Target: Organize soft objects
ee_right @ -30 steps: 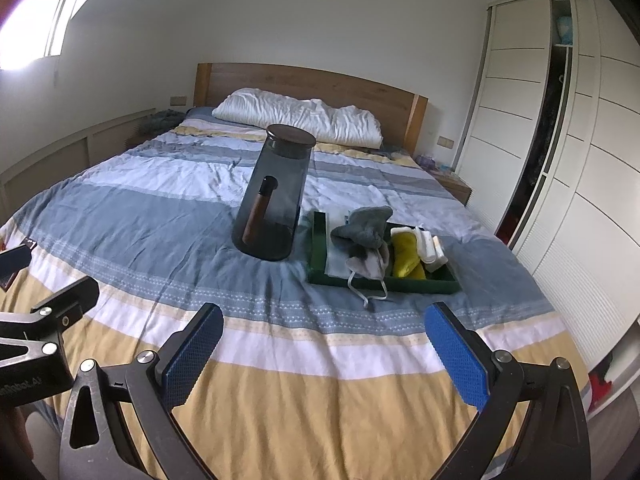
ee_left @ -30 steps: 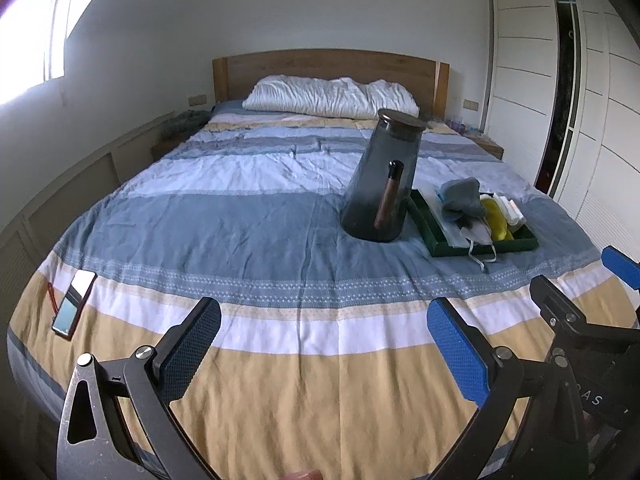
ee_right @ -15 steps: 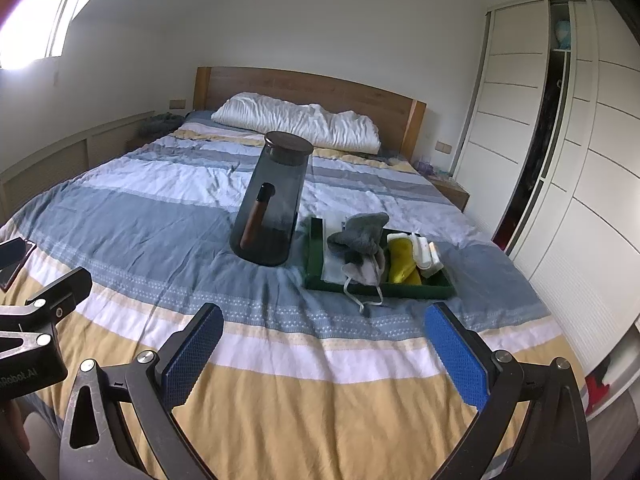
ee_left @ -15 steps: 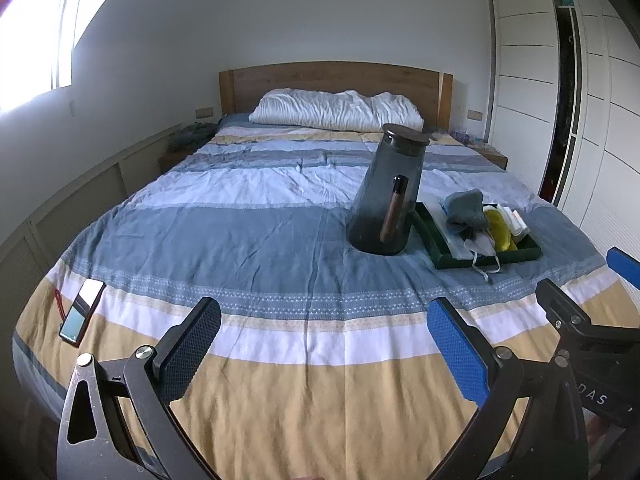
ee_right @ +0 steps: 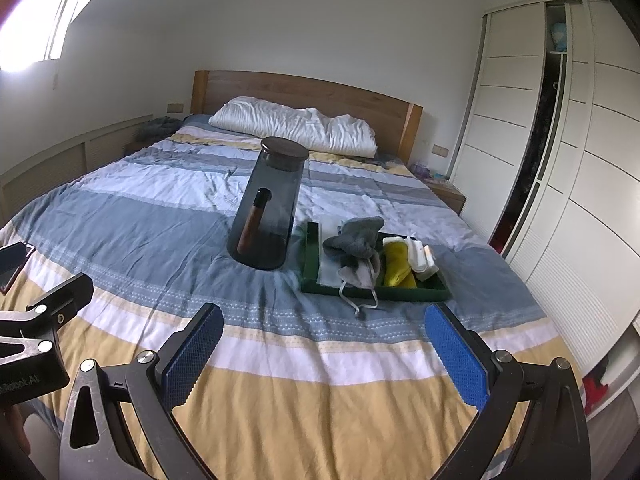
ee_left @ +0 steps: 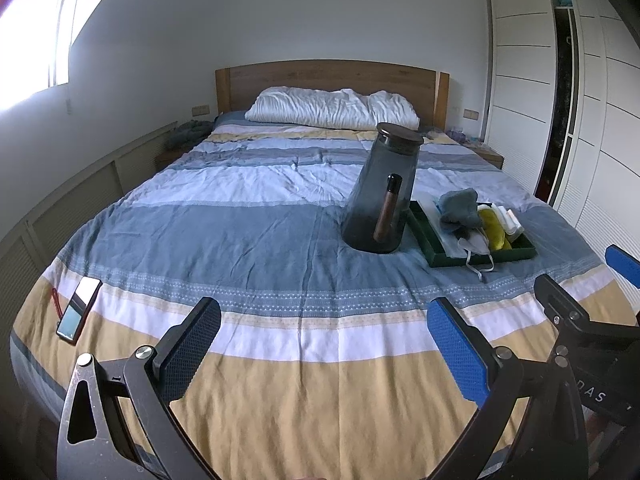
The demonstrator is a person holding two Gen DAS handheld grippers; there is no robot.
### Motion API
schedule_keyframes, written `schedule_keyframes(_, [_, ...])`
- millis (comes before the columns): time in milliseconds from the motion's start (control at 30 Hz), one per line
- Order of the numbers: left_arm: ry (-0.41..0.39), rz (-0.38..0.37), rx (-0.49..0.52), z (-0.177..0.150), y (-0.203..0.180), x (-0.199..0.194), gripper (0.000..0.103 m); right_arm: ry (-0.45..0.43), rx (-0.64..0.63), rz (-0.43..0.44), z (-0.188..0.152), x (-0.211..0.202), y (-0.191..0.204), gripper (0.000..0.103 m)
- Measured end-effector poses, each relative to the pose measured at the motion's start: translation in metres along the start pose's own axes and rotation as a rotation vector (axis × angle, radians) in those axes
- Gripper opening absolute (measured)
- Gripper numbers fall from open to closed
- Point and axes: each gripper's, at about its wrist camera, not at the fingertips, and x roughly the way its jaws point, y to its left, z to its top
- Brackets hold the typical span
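A dark green tray (ee_left: 434, 247) (ee_right: 310, 256) lies on the striped bed. It holds a grey cloth (ee_left: 460, 206) (ee_right: 356, 236), a white face mask (ee_left: 474, 246) (ee_right: 360, 274) whose loops hang over the front rim, a yellow cloth (ee_left: 494, 228) (ee_right: 396, 266) and white folded items (ee_left: 510, 220) (ee_right: 422, 258). Left of the tray stands a smoked glass jug (ee_left: 380, 200) (ee_right: 268, 216) with a wooden handle. My left gripper (ee_left: 324, 354) and right gripper (ee_right: 326, 354) hover open over the foot of the bed, well short of the tray, nothing between their fingers.
A phone (ee_left: 78, 310) lies near the bed's left edge. White pillows (ee_left: 332, 108) rest against the wooden headboard (ee_right: 304, 90). White wardrobe doors (ee_right: 560, 160) line the right wall. A nightstand (ee_right: 446, 194) stands right of the bed.
Both grippers have drawn back and risen a little, so the bed, jug and tray look smaller and lower. Both stay open. Nothing on the bed has moved.
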Motion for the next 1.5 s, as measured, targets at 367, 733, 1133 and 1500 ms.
schedule_keyframes(367, [0.073, 0.018, 0.053, -0.03, -0.01, 0.018, 0.101, 0.077, 0.043, -0.012, -0.032, 0.016, -0.003, 0.103])
schedule_keyframes(733, [0.111, 0.003, 0.083, -0.042, -0.018, 0.024, 0.101, 0.115, 0.073, -0.034, -0.038, 0.025, -0.015, 0.103])
schedule_keyframes(1133, [0.105, -0.018, 0.082, -0.042, -0.017, 0.02, 0.101, 0.111, 0.067, -0.028, -0.043, 0.023, -0.015, 0.103])
schedule_keyframes(1500, [0.101, -0.024, 0.083, -0.04, -0.016, 0.018, 0.101, 0.107, 0.055, -0.023, -0.043, 0.02, -0.013, 0.103])
